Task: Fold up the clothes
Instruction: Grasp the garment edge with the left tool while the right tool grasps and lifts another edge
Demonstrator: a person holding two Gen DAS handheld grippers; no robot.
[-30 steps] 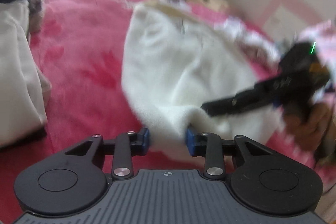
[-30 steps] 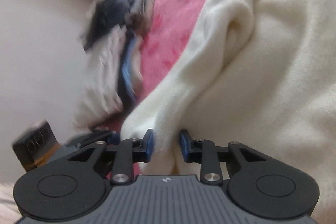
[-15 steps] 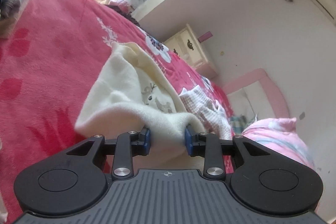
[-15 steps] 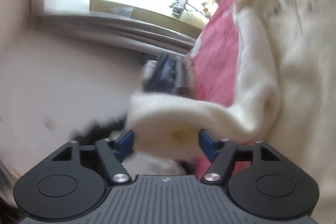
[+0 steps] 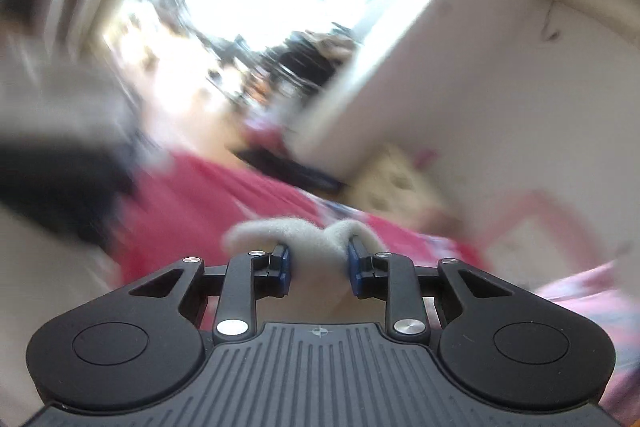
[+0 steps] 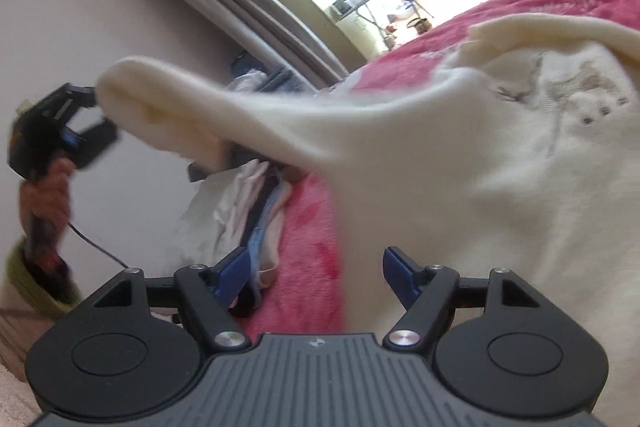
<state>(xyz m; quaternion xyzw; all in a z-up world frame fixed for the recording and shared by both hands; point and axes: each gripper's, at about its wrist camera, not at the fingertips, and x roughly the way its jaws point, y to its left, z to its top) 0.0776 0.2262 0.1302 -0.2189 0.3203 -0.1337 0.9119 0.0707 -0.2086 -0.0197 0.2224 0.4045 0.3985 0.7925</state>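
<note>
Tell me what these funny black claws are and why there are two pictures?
Each claw is a hand-held gripper, and each carries a camera looking out along its two fingers, so you get one picture per hand. The left gripper is pinching a fold of a cream sweater. The right gripper is open, holding nothing. In its picture you can see the left gripper lifting the sweater off a pink bedspread. A pile of other clothes waits beside it.
</note>
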